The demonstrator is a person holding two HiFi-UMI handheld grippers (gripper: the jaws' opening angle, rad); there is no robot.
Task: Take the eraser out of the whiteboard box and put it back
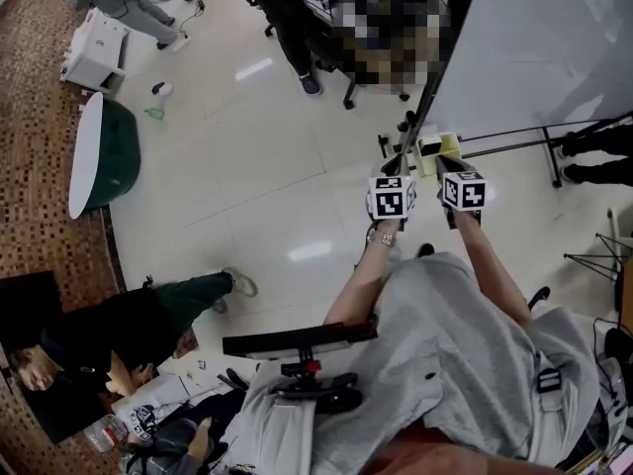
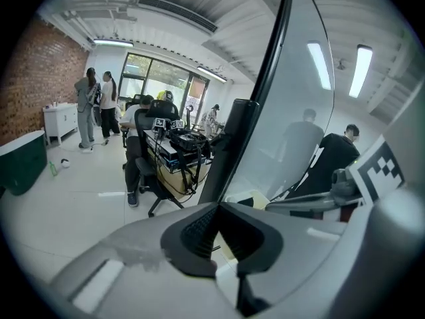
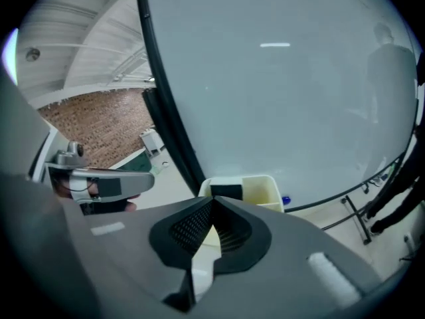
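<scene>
A cream whiteboard box [image 3: 263, 187] hangs at the whiteboard's [image 3: 279, 98] lower edge beside its black frame. A black eraser [image 3: 226, 192] stands in the box's left part, just beyond my right gripper [image 3: 212, 199], whose jaws are shut with nothing between them. In the head view the box [image 1: 440, 145] sits right in front of both grippers. My left gripper [image 2: 218, 205] is also shut and empty, with its tips close to the board's frame. It appears in the head view [image 1: 394, 164] to the left of the right gripper [image 1: 442, 164]. Only the eraser's top shows.
The whiteboard's stand legs [image 1: 549, 151] spread over the floor to the right. A person sits on an office chair [image 1: 316, 28] behind the board's edge, and another sits on the floor at lower left [image 1: 148, 325]. A green and white tub [image 1: 99, 151] lies at far left.
</scene>
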